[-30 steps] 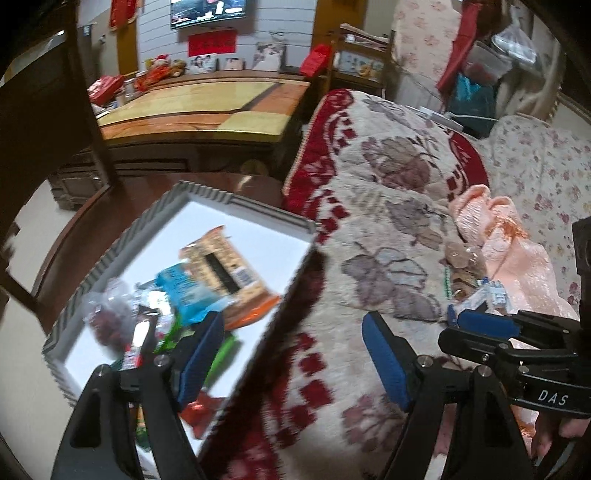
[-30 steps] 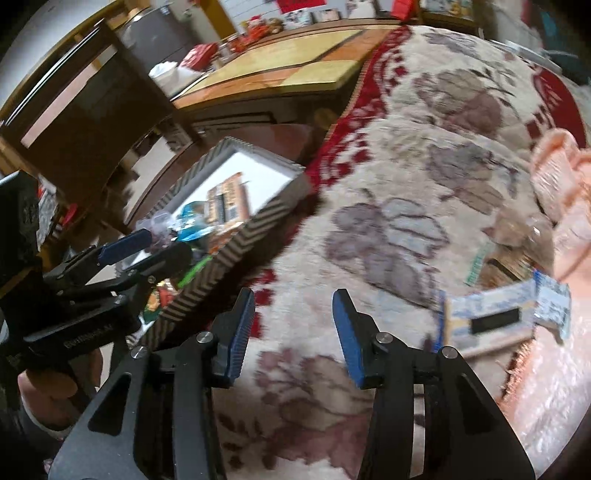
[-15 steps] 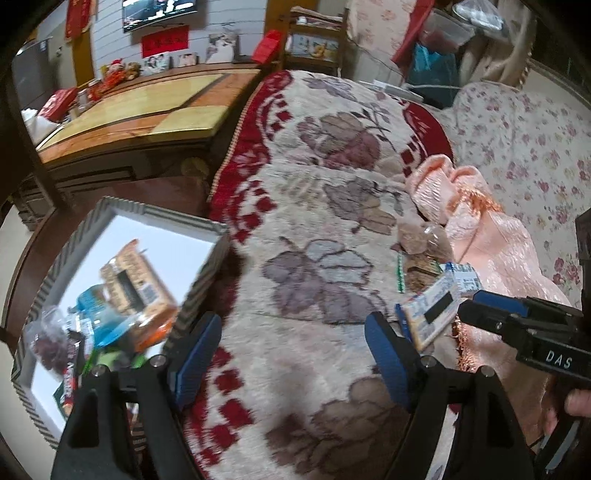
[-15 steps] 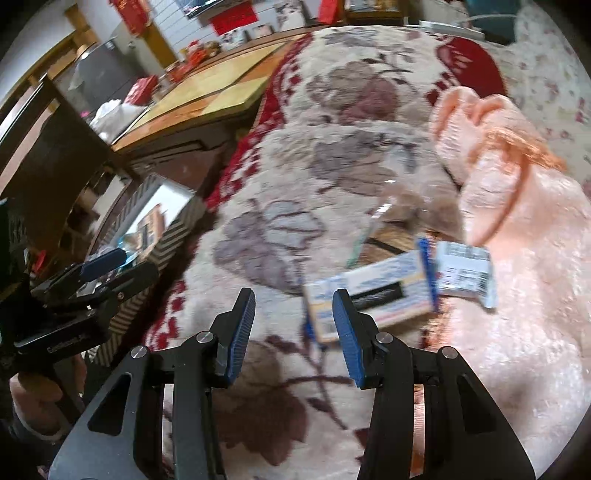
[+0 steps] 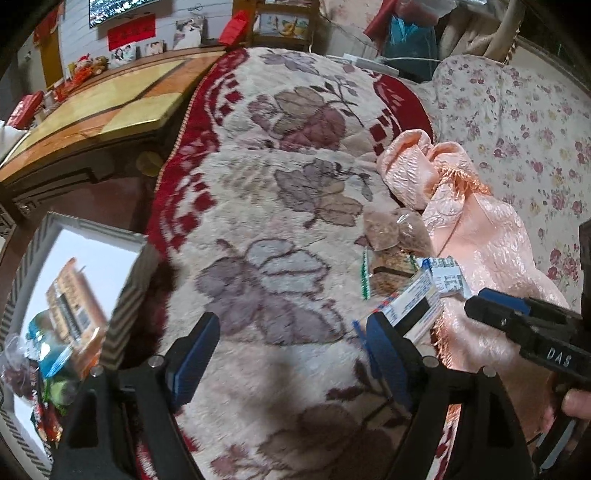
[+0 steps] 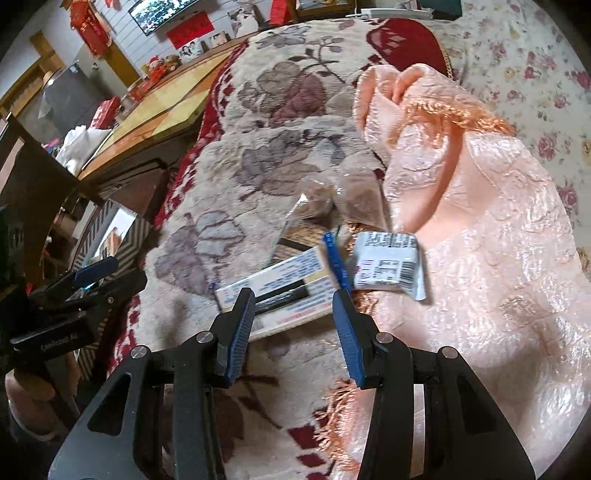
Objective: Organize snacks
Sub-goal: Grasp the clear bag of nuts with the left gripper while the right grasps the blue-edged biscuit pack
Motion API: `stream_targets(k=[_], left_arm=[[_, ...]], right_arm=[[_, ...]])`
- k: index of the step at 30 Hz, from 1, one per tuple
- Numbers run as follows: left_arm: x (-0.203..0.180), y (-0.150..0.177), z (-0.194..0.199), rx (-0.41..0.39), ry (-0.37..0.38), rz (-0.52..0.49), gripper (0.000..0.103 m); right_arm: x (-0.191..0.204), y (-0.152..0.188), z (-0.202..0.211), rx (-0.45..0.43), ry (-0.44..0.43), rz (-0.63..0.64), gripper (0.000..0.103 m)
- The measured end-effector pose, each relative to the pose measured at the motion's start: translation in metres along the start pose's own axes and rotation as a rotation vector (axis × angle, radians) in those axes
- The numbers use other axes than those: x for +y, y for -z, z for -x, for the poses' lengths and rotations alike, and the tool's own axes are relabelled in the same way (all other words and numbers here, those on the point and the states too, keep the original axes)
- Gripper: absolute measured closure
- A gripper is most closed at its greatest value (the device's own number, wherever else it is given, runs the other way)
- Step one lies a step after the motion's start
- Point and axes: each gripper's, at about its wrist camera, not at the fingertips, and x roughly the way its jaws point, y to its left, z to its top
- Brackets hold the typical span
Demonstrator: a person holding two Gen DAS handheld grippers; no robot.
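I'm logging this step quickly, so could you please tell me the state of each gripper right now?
Left gripper: open, nothing between its jaws; they have just been opening.
Right gripper: open, empty, over the long white snack pack.

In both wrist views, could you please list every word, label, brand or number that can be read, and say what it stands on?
"DAS": white letters on the right gripper, seen in the left wrist view.
Lettering on the left gripper: too blurred to read.
Print on the long white snack box: too blurred.
Barcode and small print on the white snack packet: too small.
Red banner under the TV: unreadable.
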Motion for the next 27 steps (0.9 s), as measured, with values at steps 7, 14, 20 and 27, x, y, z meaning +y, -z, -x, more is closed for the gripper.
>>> stream_targets(k=[7, 14, 20, 27], left_arm=[[-0.023, -0.026, -0.023, 0.022, 0.063, -0.046, 0.019], [-0.057, -0.054, -0.058, 0.089, 0.142, -0.074, 0.017], [-0.089, -0.078, -0.094, 0.134, 0.181, -0.061, 0.015], [-0.119, -0.096, -0.140, 0.195, 0.162, -0.068, 0.014]], right_arm=[[-0.016, 0.001, -0.003, 0.006, -0.003, -0.035, 0.060], [-0.033, 0.002, -0.007, 0.005, -0.003, -0.086, 0.050], [-0.043, 0.002, -0.008, -0.001, 0.004, -0.125, 0.045], [-0.056, 0.006, -0.010, 0.003, 0.007, -0.189, 0.043]])
